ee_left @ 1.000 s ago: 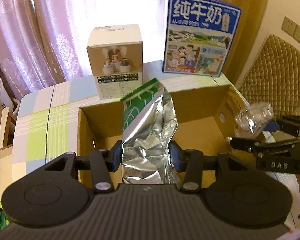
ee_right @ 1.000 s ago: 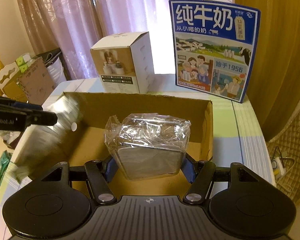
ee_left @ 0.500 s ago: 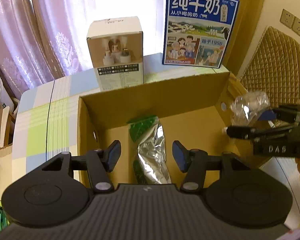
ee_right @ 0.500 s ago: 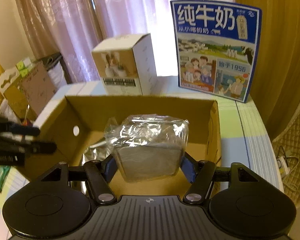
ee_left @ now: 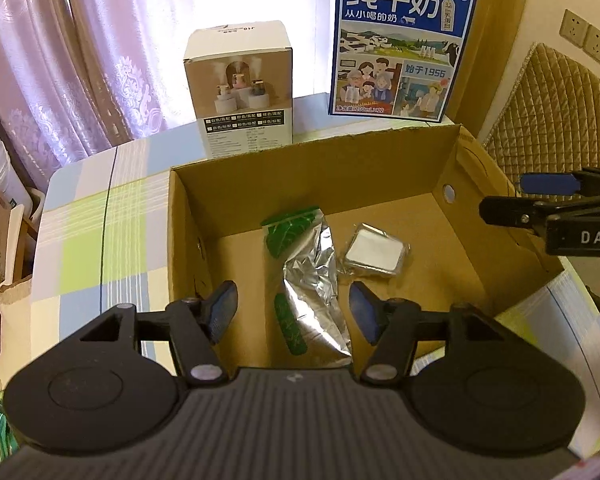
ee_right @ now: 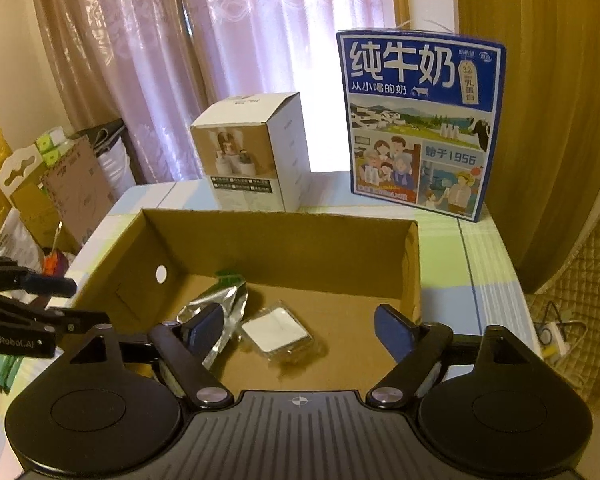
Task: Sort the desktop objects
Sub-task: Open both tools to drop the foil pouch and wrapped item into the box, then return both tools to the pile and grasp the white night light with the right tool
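An open cardboard box [ee_left: 312,168] [ee_right: 276,236] stands on the checked table. On its floor lie a silver and green foil pouch [ee_left: 312,280] [ee_right: 216,312] and a small plastic-wrapped white packet [ee_left: 374,250] [ee_right: 278,334], side by side. My left gripper [ee_left: 294,312] is open and empty above the box's near left part. My right gripper [ee_right: 298,330] is open and empty above the box; it also shows at the right edge of the left wrist view [ee_left: 548,204]. The left gripper shows at the left edge of the right wrist view [ee_right: 32,300].
A white product box [ee_left: 244,88] [ee_right: 252,152] and a blue milk carton case [ee_left: 400,40] [ee_right: 420,124] stand behind the cardboard box. A quilted chair [ee_left: 556,112] is to the right. Cardboard clutter [ee_right: 48,188] sits left of the table.
The left gripper opened and dropped the foil pouch into the box. Then the right gripper opened and the wrapped packet fell into the box beside the pouch.
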Action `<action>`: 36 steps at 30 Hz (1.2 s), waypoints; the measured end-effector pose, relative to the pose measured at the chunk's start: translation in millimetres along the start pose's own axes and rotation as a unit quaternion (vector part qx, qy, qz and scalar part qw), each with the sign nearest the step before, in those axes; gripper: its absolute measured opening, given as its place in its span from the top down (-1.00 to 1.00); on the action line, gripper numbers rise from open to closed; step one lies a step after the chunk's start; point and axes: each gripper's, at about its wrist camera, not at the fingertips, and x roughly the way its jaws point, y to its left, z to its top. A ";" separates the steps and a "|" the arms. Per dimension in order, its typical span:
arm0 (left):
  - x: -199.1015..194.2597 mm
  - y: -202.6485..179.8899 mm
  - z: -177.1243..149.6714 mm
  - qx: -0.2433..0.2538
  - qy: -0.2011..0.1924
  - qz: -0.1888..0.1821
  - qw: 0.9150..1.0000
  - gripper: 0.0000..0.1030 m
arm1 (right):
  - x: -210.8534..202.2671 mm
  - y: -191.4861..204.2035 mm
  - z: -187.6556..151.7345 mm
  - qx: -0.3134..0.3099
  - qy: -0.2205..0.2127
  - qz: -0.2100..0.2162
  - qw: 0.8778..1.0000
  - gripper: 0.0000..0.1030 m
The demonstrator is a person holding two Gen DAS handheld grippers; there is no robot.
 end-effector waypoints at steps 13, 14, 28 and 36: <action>-51.7 -5.7 -33.5 -0.003 -0.012 0.008 1.000 -0.33 | -58.0 16.3 -18.7 -0.017 0.003 -0.006 1.000 -0.75; -55.4 -6.5 -37.8 -0.006 -0.013 0.006 1.000 -0.35 | -61.7 18.0 -21.8 -0.019 0.005 -0.004 1.000 -0.76; -116.9 -23.4 -115.4 -0.008 -0.030 0.027 0.999 -0.92 | -115.6 39.9 -82.5 -0.059 0.037 0.016 0.997 -0.90; -142.1 -33.3 -157.5 0.012 -0.023 0.043 0.999 -0.97 | -140.5 39.3 -127.5 -0.061 0.067 0.029 0.995 -0.91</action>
